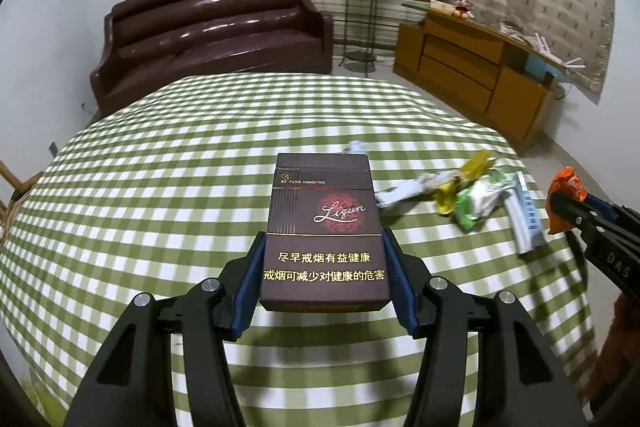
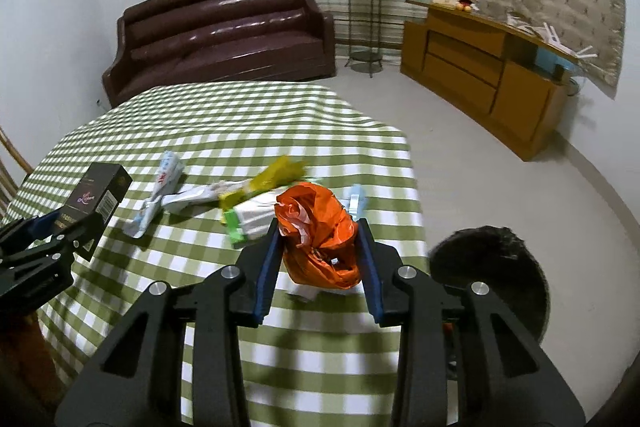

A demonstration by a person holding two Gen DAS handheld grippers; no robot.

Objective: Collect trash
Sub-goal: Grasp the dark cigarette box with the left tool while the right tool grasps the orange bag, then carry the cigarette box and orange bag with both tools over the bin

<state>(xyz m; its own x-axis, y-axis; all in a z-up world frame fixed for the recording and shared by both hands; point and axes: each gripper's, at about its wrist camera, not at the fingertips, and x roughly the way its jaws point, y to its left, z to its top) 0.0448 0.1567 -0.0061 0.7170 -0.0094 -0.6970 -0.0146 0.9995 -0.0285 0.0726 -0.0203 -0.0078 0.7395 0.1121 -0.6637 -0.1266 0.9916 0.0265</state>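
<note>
My left gripper (image 1: 323,239) is shut on a dark brown cigarette pack (image 1: 325,223), held upright above the green checked table (image 1: 160,187). It also shows in the right wrist view (image 2: 98,197). My right gripper (image 2: 320,227) is shut on a crumpled orange wrapper (image 2: 320,239), also seen at the right edge of the left wrist view (image 1: 564,195). Loose trash lies on the table: a yellow wrapper (image 2: 276,175), a green-white wrapper (image 2: 248,217), white wrappers (image 2: 160,191) and a pale blue packet (image 2: 358,201).
A black round bin (image 2: 492,267) stands on the floor right of the table. A brown sofa (image 2: 224,35), a plant stand (image 2: 364,11) and a wooden cabinet (image 2: 488,75) line the far wall. The table's right edge (image 2: 416,211) is close to my right gripper.
</note>
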